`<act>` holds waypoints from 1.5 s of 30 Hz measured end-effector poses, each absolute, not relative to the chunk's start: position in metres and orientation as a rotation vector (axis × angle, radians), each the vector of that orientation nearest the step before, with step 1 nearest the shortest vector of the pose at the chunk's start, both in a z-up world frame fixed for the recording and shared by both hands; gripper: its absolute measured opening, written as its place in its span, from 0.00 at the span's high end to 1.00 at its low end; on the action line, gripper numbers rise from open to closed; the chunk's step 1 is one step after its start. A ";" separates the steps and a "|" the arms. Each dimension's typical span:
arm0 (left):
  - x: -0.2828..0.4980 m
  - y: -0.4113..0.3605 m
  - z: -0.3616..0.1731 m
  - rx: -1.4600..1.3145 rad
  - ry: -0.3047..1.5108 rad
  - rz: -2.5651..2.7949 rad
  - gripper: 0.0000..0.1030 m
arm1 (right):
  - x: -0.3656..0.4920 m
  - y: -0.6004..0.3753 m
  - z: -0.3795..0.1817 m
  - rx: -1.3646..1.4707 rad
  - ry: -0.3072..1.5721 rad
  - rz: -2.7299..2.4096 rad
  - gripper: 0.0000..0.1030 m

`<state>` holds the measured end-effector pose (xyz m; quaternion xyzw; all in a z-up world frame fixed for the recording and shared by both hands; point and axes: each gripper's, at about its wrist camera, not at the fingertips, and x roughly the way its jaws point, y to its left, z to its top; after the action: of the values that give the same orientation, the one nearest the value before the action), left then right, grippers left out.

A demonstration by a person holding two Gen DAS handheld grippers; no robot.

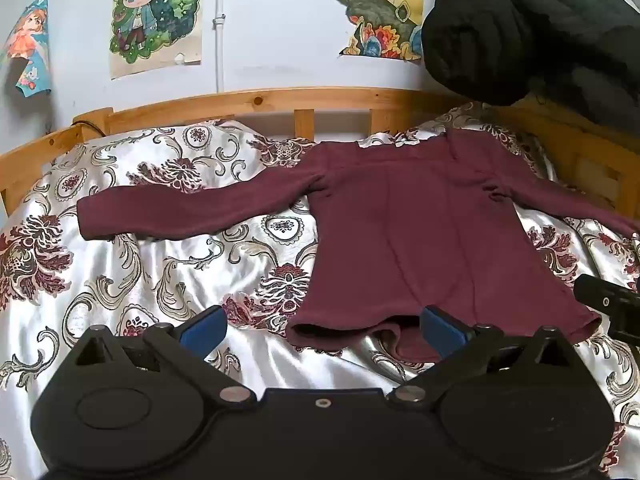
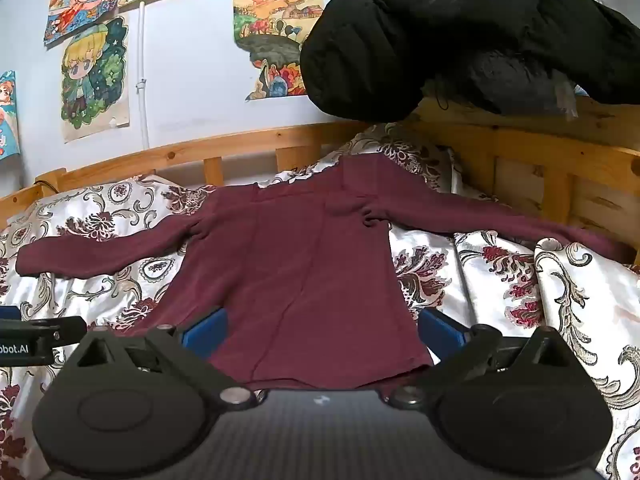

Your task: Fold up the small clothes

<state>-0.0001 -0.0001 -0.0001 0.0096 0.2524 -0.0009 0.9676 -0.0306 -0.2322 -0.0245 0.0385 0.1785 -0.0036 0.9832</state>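
Right wrist: sweater (image 2: 296, 264) hem between wide-apart jaws.

A bedroom: wooden bed frame (image 1: 256, 100), cartoon posters (image 1: 156, 16) on wall.

a maroon long-sleeved top (image 1: 432, 232) (image 2: 296, 272) is lying flat and unfolded on the bed, its neck pointing toward the headboard and its hem nearest the cameras. both sleeves are stretching out sideways, one to each side. the hem is curling up slightly at one corner.
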 end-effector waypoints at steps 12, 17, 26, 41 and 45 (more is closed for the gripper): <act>0.000 0.000 0.000 0.025 0.515 0.002 0.01 | -0.031 -0.233 -0.026 0.078 0.354 0.009 0.00; 0.000 -0.001 0.000 0.031 0.517 0.001 0.01 | -0.030 -0.230 -0.024 0.086 0.359 0.005 0.00; -0.001 -0.002 -0.002 0.032 0.519 0.002 0.01 | -0.030 -0.233 -0.026 0.106 0.367 0.001 0.00; -0.001 -0.005 -0.002 0.033 0.519 -0.002 0.01 | -0.030 -0.234 -0.026 0.108 0.371 0.001 0.00; -0.003 -0.005 0.001 0.035 0.519 -0.006 0.01 | -0.030 -0.234 -0.026 0.108 0.372 0.001 0.00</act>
<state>-0.0029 -0.0051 0.0007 0.0172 0.2566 -0.0032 0.9663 -0.0298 -0.2336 -0.0259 0.0538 0.1849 0.0007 0.9813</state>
